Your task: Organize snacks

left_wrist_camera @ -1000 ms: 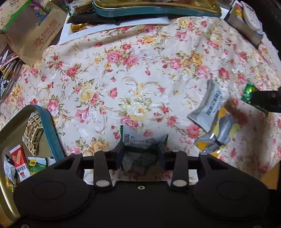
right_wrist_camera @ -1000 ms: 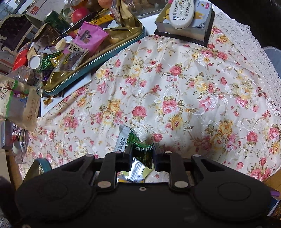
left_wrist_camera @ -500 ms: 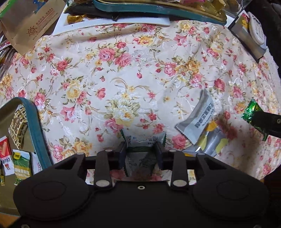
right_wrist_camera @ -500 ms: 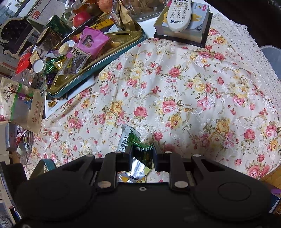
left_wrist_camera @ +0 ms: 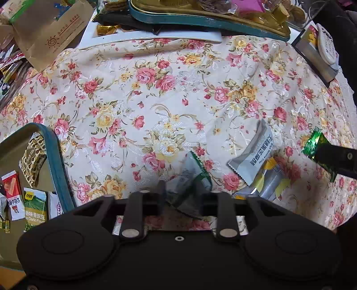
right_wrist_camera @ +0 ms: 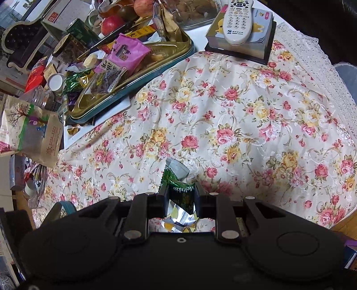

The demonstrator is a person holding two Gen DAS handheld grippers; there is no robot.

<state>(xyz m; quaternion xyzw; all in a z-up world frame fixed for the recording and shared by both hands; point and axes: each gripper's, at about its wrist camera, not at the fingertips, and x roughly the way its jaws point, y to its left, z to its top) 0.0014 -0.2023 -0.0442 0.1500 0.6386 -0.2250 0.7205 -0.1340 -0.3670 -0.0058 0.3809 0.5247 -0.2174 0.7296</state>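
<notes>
The left gripper [left_wrist_camera: 180,189] has its jaws set apart, with a grey-green snack packet [left_wrist_camera: 189,176] tilted loosely in the gap; whether either jaw presses it cannot be told. The right gripper [right_wrist_camera: 180,196] has its jaws clenched on a green foil candy packet [right_wrist_camera: 181,196], lifted above the floral tablecloth [right_wrist_camera: 223,116] that covers the surface. In the left wrist view the same green packet [left_wrist_camera: 313,143] shows at the far right, pinched at the tip of the right gripper [left_wrist_camera: 332,156].

On the cloth just right of the left gripper lie a grey sachet [left_wrist_camera: 252,156] and, partly under it, a silver-and-yellow wrapper [left_wrist_camera: 270,178].

A teal-rimmed tin tray [left_wrist_camera: 53,160] sits at the lower left edge of the left wrist view. It holds a leopard-patterned packet [left_wrist_camera: 32,160], a red-and-white packet [left_wrist_camera: 13,196] and a green garlic-flavour bean packet [left_wrist_camera: 35,207], along with a white one at the rim.

A second gold tray with a teal rim [right_wrist_camera: 156,73] stands at the far side of the surface, heaped with a pink bag [right_wrist_camera: 128,53], a clear packet of dark pieces [right_wrist_camera: 107,82] and green foil sweets [right_wrist_camera: 73,82]. Beside it lies a brown paper pouch [right_wrist_camera: 33,131]. A white remote control [right_wrist_camera: 239,20] rests on a box [right_wrist_camera: 256,44] at the far right corner.
</notes>
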